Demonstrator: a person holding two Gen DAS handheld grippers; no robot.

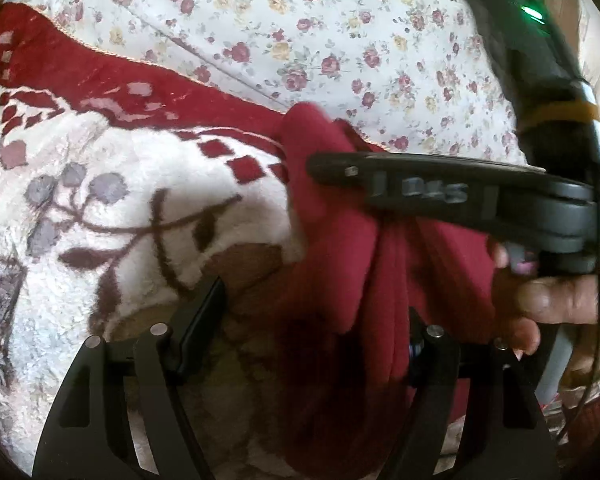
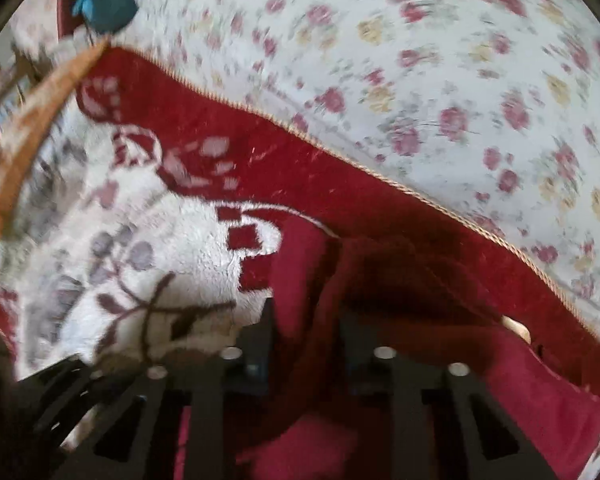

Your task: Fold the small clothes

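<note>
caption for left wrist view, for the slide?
Right tongs grip a bunched red garment over a plush blanket; left tongs open beneath it.

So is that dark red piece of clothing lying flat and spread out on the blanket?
No: the dark red garment is bunched into hanging folds, lifted off the fleece blanket by the right gripper.
</note>
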